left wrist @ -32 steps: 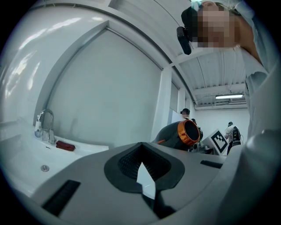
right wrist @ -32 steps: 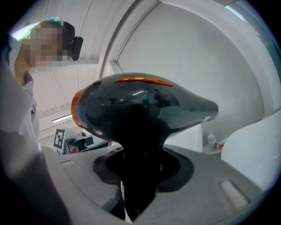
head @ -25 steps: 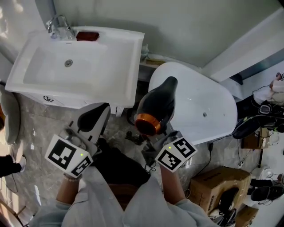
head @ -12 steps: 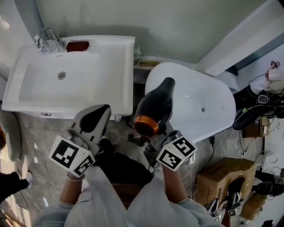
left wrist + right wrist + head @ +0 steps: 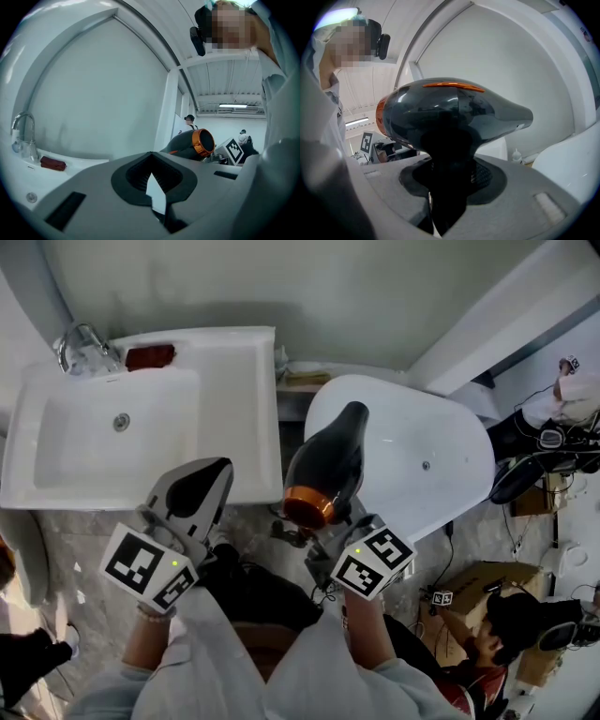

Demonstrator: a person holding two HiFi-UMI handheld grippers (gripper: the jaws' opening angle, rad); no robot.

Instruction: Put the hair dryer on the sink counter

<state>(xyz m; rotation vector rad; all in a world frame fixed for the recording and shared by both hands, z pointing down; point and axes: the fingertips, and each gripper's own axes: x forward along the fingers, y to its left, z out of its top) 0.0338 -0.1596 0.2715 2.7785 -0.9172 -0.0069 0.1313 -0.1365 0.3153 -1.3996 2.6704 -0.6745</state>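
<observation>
Clamping on handle, right hand-held gripper (image 5: 330, 521) is closed partway round black hair dryer (image 5: 328, 465). Dryer is held in air between sink surface (image 5: 246, 418) and white tub (image 5: 441, 451), orange-ringed end toward person. Left hand-held gripper (image 5: 199, 488) is seen with jaws together, empty, by sink's front edge.

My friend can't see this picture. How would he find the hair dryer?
Find the big white sink on the left, then look just right of it, before the white rounded tub. There the right gripper holds the hair dryer by its handle. Nothing else is shiny black with an orange ring at one end.
</observation>
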